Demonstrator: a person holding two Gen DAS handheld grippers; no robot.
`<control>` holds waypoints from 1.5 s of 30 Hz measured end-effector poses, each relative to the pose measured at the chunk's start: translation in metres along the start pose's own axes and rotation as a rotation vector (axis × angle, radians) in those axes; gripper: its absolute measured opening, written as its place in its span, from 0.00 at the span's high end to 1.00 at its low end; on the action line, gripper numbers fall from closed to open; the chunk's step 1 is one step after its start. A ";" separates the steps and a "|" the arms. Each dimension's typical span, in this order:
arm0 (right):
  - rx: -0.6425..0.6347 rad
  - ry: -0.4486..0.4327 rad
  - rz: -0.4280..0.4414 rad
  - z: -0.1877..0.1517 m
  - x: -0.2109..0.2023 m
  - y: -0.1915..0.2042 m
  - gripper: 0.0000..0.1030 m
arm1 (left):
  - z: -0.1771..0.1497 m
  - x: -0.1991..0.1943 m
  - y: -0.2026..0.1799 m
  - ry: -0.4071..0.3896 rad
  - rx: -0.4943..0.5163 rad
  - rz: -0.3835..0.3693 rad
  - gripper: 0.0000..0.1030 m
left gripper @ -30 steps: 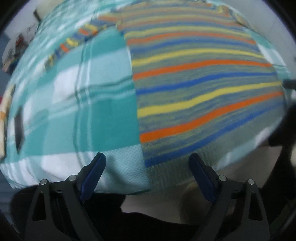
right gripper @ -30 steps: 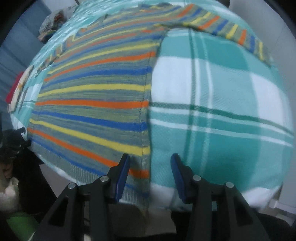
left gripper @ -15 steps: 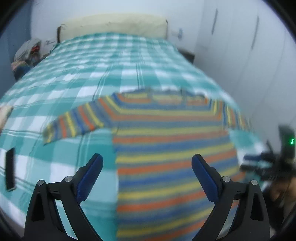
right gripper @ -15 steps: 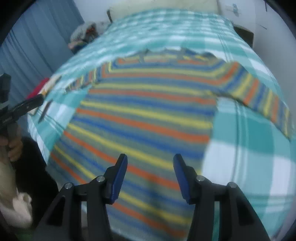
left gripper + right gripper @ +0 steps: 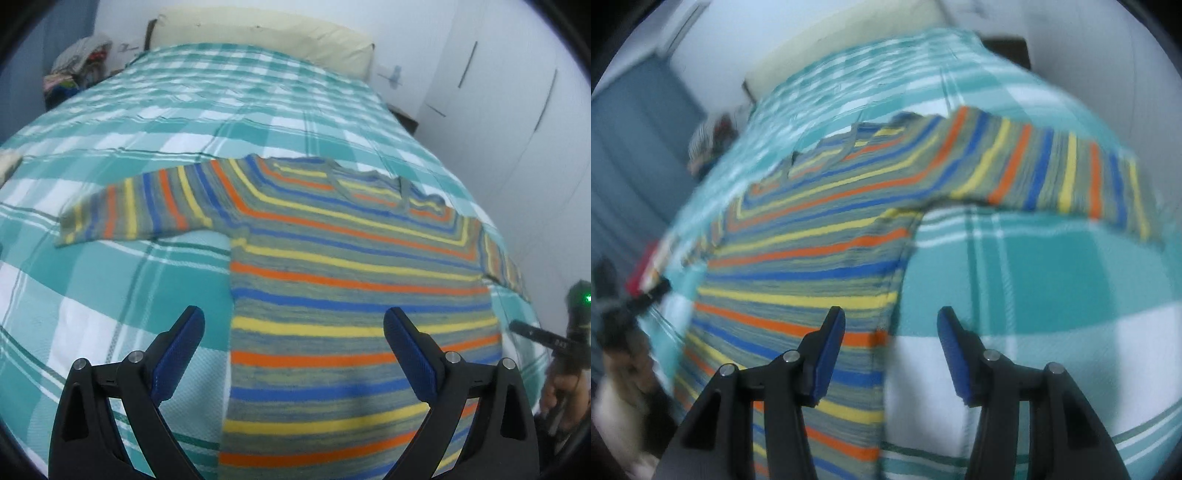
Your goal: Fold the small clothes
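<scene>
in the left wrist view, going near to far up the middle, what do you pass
left gripper → striped sweater → bare stretch of checked bedspread → cream pillow at the head of the bed → white wall

This is a home bedroom: ahead of the tool stretches a bed (image 5: 221,122) under a teal and white checked cover, ending at a cream headboard (image 5: 266,40) against the far wall. To the tool's right stand white wardrobe doors (image 5: 517,110) with slim handles. Off to the far left, beside the bed, lies a heap of clothes (image 5: 79,62) near blue curtains (image 5: 635,140).
</scene>
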State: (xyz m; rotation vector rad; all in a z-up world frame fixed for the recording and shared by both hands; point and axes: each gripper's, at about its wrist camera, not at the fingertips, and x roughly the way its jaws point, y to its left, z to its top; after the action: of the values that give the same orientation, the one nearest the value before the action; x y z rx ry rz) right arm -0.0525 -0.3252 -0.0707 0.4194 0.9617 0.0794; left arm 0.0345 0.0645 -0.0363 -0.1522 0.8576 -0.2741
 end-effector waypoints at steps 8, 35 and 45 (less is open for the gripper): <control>-0.053 -0.052 -0.038 0.003 -0.006 0.010 0.45 | -0.005 -0.005 0.001 -0.001 -0.031 -0.019 0.05; -0.042 -0.111 -0.030 0.006 -0.023 0.004 0.33 | -0.010 -0.010 -0.002 -0.040 0.016 0.054 0.04; 0.365 -0.218 -0.121 0.105 -0.081 -0.170 0.34 | -0.008 -0.009 0.005 -0.040 -0.026 0.045 0.04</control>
State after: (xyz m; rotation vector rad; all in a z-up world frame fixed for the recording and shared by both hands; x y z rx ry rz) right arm -0.0342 -0.5344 -0.0202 0.6895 0.7836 -0.2509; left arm 0.0236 0.0717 -0.0357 -0.1615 0.8241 -0.2168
